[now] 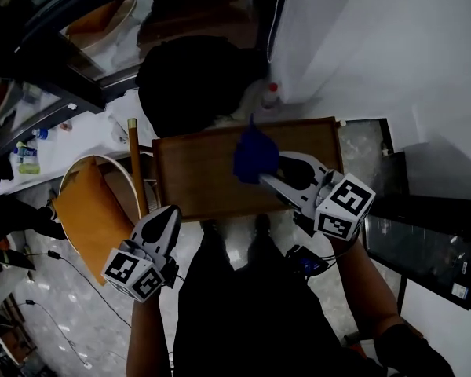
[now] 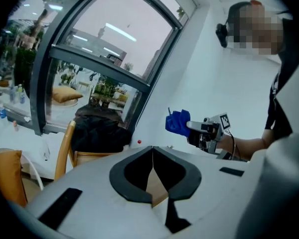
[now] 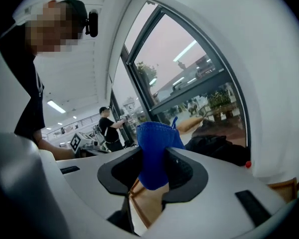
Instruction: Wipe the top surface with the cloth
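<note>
Closest to my eyes are the two claws. My right claw point(image 1: 268, 173) reaches in over the near edge of the table top point(image 1: 204, 181), almost level and tipped slightly down, with its jaws clamped on the blue cloth point(image 1: 253, 154). My left claw point(image 1: 169, 215) hangs just off the near left corner, jaws pressed together with nothing between them. The wooden top is the largest thing here and carries nothing but the cloth. A black bundle point(image 1: 192, 85) sits behind its far edge, and a chair point(image 1: 90, 210) with an orange cushion stands off its left edge. The cloth bunches out of the jaws just right of the middle of the top, nearer the far edge. I cannot tell whether it presses on the wood; from my right claw's own view its lower end seems to hang just clear. I judge the wiping is barely begun or between passes. Next I need to lower the cloth onto the wood and drag it from edge to edge, keeping the grip firm.
</note>
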`<action>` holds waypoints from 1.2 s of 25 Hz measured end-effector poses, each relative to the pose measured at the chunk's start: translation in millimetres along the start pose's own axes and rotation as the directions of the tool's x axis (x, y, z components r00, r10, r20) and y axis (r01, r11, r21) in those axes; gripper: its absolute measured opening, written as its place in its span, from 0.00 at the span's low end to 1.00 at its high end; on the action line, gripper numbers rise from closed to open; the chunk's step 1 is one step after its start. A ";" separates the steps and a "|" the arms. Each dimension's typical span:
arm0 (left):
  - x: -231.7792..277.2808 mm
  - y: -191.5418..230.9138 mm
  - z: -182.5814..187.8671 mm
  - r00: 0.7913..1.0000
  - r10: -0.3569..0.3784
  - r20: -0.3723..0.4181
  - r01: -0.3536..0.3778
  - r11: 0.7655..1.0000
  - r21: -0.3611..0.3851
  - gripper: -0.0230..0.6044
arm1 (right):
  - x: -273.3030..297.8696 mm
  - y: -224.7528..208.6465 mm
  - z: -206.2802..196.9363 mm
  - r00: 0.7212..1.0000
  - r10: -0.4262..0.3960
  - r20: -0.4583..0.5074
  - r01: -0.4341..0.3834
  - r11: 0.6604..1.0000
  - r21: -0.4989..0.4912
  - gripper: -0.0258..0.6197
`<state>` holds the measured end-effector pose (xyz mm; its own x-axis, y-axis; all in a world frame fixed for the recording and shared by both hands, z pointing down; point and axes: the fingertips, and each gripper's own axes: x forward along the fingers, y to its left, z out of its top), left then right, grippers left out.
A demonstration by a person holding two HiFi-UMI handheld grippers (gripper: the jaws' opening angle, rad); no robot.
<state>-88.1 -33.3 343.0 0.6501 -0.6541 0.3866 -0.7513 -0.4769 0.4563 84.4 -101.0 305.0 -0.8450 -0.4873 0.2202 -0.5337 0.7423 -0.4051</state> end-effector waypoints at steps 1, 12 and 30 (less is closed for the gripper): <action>2.7 8.7 2.3 1.000 0.004 -0.004 -0.004 1.000 -0.010 0.06 | 13.0 0.3 -5.4 1.000 -0.009 -0.020 0.009 1.000 0.004 0.25; -7.6 103.9 16.3 0.991 0.131 -0.041 -0.132 0.990 -0.038 0.06 | 169.1 24.8 -88.5 0.972 0.042 -0.233 -0.014 0.992 0.124 0.25; -22.3 152.3 3.8 0.995 0.033 -0.094 -0.040 0.996 -0.083 0.06 | 319.7 -13.9 -200.7 0.891 0.009 -0.453 0.113 0.964 0.242 0.25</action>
<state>-217.4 -93.7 400.8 0.6331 -0.6113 0.4749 -0.7649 -0.3999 0.5050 -185.2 -174.8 559.2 -0.7735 -0.2190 0.5948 -0.6016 0.5491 -0.5801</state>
